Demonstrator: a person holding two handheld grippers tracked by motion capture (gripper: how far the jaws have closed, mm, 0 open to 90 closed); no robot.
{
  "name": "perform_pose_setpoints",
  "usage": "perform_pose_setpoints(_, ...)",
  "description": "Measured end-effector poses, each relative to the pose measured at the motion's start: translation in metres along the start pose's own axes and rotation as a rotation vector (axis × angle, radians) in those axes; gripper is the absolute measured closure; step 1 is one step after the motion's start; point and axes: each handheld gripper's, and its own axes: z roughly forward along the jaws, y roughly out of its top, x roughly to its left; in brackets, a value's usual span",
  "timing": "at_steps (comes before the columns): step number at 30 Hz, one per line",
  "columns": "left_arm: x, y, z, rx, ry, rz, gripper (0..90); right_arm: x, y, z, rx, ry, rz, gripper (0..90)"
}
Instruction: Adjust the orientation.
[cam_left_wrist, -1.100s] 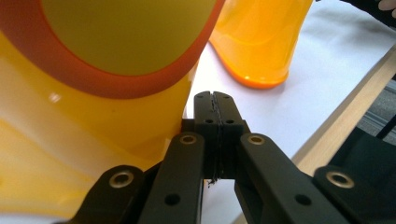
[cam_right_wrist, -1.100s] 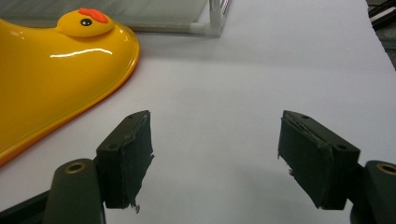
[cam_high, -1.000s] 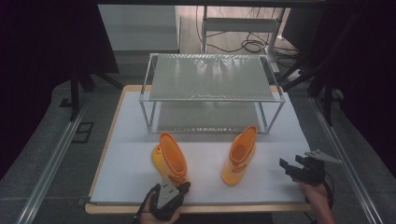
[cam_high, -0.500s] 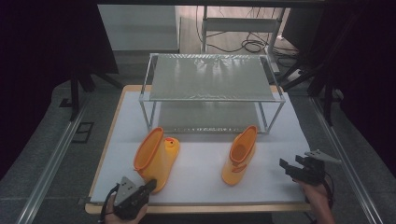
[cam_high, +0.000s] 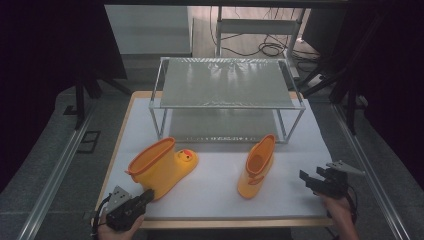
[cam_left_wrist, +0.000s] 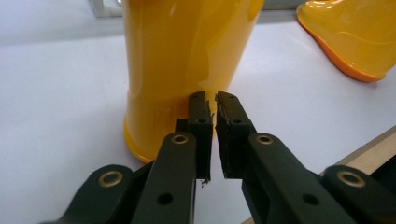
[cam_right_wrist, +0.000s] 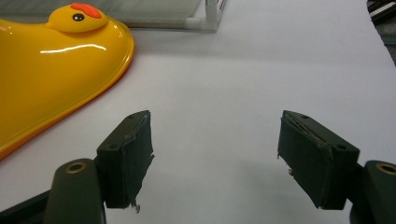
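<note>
- The left claw (cam_high: 145, 196) sits at the near left corner of the surface (cam_high: 215, 195), its jaws parted by a thin slit and just now easing open, with nothing between the pads.
- In the left gripper view the left claw's tips (cam_left_wrist: 212, 105) are right up against the yellow shaft of the left boot (cam_left_wrist: 182, 51); whether they touch it or stop just short, the view cannot settle.
- That left boot (cam_high: 162, 167) lies tipped over on its side on the white surface, its orange-rimmed mouth facing the near left, its duck-face toe pointing toward the rack.
- Over on the right, the right claw (cam_high: 312, 181) hangs above the near right edge of the surface, jaws wide apart and empty; the white sheet shows plainly between the right claw's pads (cam_right_wrist: 215, 154).
- The right boot (cam_high: 257, 167) stands upright between the two claws, well apart from the left boot and clear of the right claw.
- In the right gripper view a duck-face toe (cam_right_wrist: 56, 60) lies off to the left of the jaws.
- Behind both boots stands the two-tier wire rack (cam_high: 227, 82), its legs planted on the far half of the surface.
</note>
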Motion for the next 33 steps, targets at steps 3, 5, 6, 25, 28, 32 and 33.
perform_pose_setpoints(3,-0.009,-0.001,0.003,0.009,-0.026,0.012,82.9,0.0,0.0,-0.001,0.001,0.0,0.0,26.1)
perform_pose_setpoints(5,-0.017,-0.001,0.007,0.014,-0.044,0.027,82.1,-0.001,0.0,0.0,0.0,0.0,0.001,26.1)
perform_pose_setpoints(6,-0.022,0.0,0.01,0.02,-0.057,0.037,81.3,-0.001,0.0,0.0,-0.001,0.0,0.001,26.1)
perform_pose_setpoints(25,-0.069,0.045,0.065,0.233,-0.27,0.129,59.5,-0.007,-0.003,0.0,0.01,-0.005,0.02,26.2)
perform_pose_setpoints(28,-0.072,0.052,0.068,0.258,-0.293,0.136,54.5,-0.008,-0.003,-0.001,0.012,-0.007,0.021,26.2)
perform_pose_setpoints(32,-0.078,0.062,0.072,0.279,-0.314,0.146,50.7,-0.007,-0.001,-0.002,0.006,-0.008,0.022,26.2)
perform_pose_setpoints(33,-0.079,0.064,0.073,0.293,-0.323,0.151,50.2,-0.007,-0.001,-0.001,0.004,-0.006,0.023,26.2)
